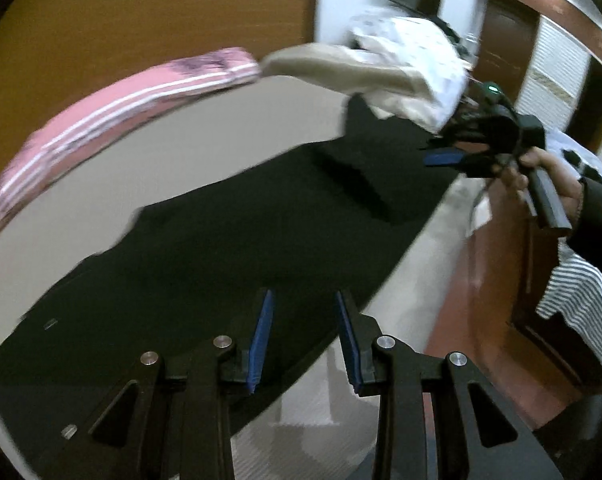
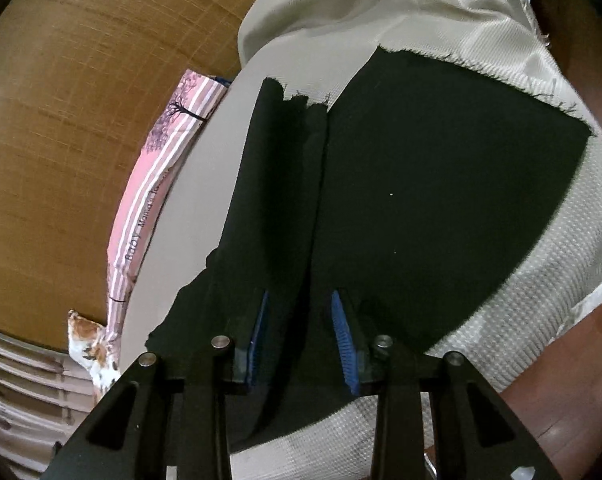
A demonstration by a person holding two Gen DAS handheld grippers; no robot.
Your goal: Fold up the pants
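Note:
Black pants [image 1: 261, 220] lie flat and stretched out on a pale bed sheet [image 1: 181, 140]. In the right wrist view the two legs of the pants [image 2: 421, 200] lie side by side, with their frayed hems at the far end. My left gripper [image 1: 304, 294] hangs open over the near edge of the pants with nothing between its blue pads. My right gripper [image 2: 300, 294] is open above the seam between the legs, gripping nothing. In the left wrist view a hand holds the right gripper [image 1: 441, 152] over the far end of the pants.
A pink striped blanket [image 1: 121, 100] [image 2: 161, 168] runs along the bed's far side against a wooden board [image 2: 81, 100]. Beige cloth [image 1: 341, 68] [image 2: 381, 12] and white patterned cloth [image 1: 413, 40] are piled past the hems. A striped cloth [image 1: 581, 288] hangs at the right, beyond the reddish wooden bed frame [image 1: 481, 280].

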